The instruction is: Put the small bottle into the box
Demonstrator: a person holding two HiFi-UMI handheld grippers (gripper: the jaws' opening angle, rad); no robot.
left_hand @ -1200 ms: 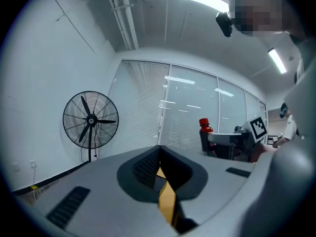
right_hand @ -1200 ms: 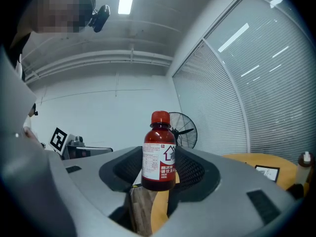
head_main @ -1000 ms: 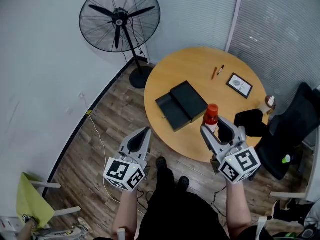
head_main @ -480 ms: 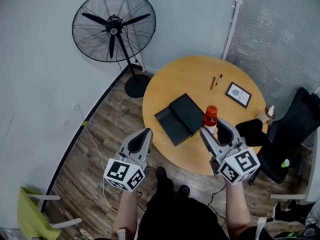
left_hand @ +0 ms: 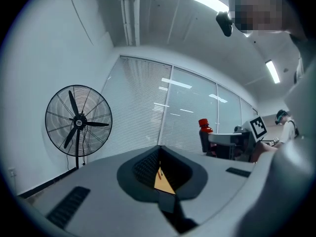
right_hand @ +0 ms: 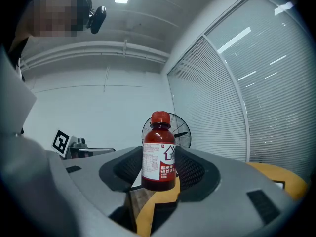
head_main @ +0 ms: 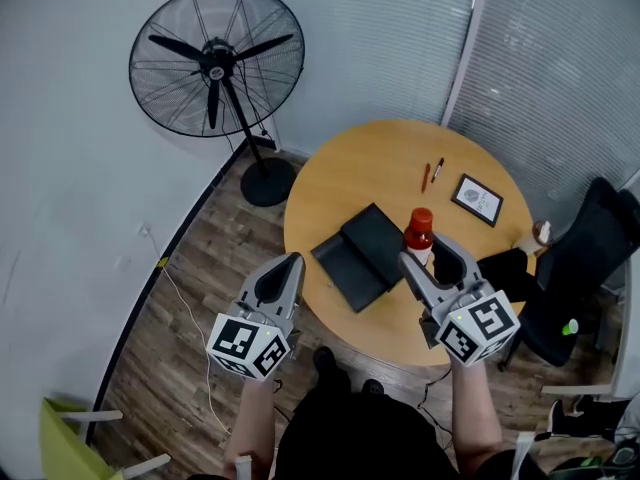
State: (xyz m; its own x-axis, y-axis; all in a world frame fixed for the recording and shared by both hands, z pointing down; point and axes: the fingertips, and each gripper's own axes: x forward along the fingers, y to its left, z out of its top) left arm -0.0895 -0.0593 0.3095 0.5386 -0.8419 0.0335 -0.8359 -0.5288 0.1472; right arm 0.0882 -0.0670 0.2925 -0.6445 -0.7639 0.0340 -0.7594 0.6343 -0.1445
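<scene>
While I stood at the near edge of the round wooden table (head_main: 372, 158), my right claw (head_main: 430, 260) was clamped on the small dark-red bottle with a red cap and a white label (head_main: 421, 231). The right gripper view showed the bottle (right_hand: 159, 152) upright between the two grey jaws, which pressed on its lower body from either side while the cap and shoulder rose clear above them. From my head, the bottle showed against the table top, just to the right of the black rectangular box (head_main: 360, 248) and not inside it. That box lay open on the table in two flat halves side by side, turned at an angle to me.

My left claw (head_main: 288, 268) carried nothing. Its jaws were together, and only a thin wedge of the wooden top showed through the notch in front of them in the left gripper view, where the claw (left_hand: 159, 171) pointed out past the table's left edge.

Farther across the table lay two pens (head_main: 431, 174) and a small dark-framed card (head_main: 477, 199), well apart from the box. A black standing fan (head_main: 214, 60) stood on the wooden floor beside the wall to the left, and a black office chair (head_main: 592, 248) stood at the table's right.
</scene>
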